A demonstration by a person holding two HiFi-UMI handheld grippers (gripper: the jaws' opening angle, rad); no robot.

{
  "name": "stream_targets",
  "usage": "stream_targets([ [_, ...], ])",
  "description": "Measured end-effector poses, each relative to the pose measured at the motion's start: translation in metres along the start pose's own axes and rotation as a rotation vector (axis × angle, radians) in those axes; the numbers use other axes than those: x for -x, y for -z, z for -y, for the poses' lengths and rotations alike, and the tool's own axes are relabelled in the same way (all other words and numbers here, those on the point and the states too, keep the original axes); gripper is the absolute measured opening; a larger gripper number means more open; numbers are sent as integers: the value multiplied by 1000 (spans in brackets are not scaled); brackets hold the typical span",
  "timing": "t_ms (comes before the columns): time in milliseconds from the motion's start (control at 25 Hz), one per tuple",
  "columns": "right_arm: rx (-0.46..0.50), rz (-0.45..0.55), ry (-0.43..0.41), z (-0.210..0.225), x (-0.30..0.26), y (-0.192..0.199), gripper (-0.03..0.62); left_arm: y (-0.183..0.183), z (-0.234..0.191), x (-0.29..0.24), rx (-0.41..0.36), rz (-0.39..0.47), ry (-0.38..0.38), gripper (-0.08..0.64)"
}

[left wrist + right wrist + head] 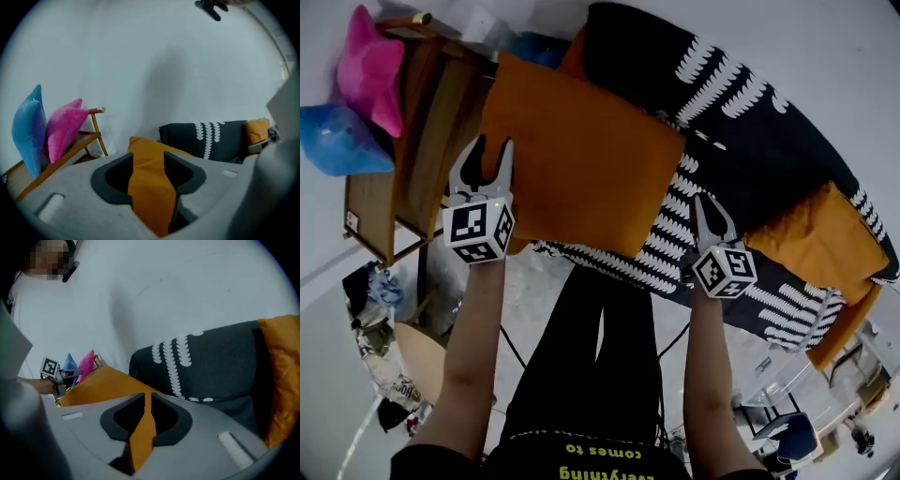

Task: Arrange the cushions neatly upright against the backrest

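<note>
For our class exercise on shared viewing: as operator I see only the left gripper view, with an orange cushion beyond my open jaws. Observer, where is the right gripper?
Observer: The right gripper is at the same orange cushion's opposite edge, jaws barely apart.
Operator: And my own gripper?
Observer: The left gripper is at the cushion's left edge, beside the wooden rack.
Operator: Anything on the floor?
Observer: A round wooden table stands left of the person's legs.

black shirt (534, 459): yellow print, upside down, reads "comes to", "everything".
</note>
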State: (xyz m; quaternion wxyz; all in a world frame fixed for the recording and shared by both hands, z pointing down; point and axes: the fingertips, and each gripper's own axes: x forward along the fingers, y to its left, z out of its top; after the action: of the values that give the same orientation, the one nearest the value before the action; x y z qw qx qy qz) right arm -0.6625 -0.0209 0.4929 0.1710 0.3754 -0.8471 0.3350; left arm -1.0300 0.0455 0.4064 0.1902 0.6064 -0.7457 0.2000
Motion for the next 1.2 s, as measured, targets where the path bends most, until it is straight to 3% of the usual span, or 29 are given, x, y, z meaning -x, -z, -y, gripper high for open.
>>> stream_targets([
  [80, -20, -54, -20, 7, -21, 25, 78, -1, -6, -2, -10, 18, -24, 262],
  [200, -79, -136, -50, 16, -47, 63, 148, -3, -6, -8, -37, 43, -15, 299],
  [360, -141, -244, -72, 23, -72, 110, 199, 26, -14, -31, -34, -35, -18, 341],
  [480, -200, -292, -92, 24, -87, 135, 272, 42, -16, -40, -60, -105, -27, 415],
  [600, -234, -328, -96, 20, -96, 147, 295, 52, -16, -45, -81, -146, -23, 418],
  [800, -175, -371, -84, 11, -108, 152, 218, 60, -8, -50, -96, -190, 39, 305],
  [1040, -134, -378, -42, 8, -98, 146, 26, 67, 6, -44, -287, -304, 59, 107],
  [1200, -167, -299, -53, 5, -79, 132, 16, 54, 13, -29, -284, -250, 54, 20],
])
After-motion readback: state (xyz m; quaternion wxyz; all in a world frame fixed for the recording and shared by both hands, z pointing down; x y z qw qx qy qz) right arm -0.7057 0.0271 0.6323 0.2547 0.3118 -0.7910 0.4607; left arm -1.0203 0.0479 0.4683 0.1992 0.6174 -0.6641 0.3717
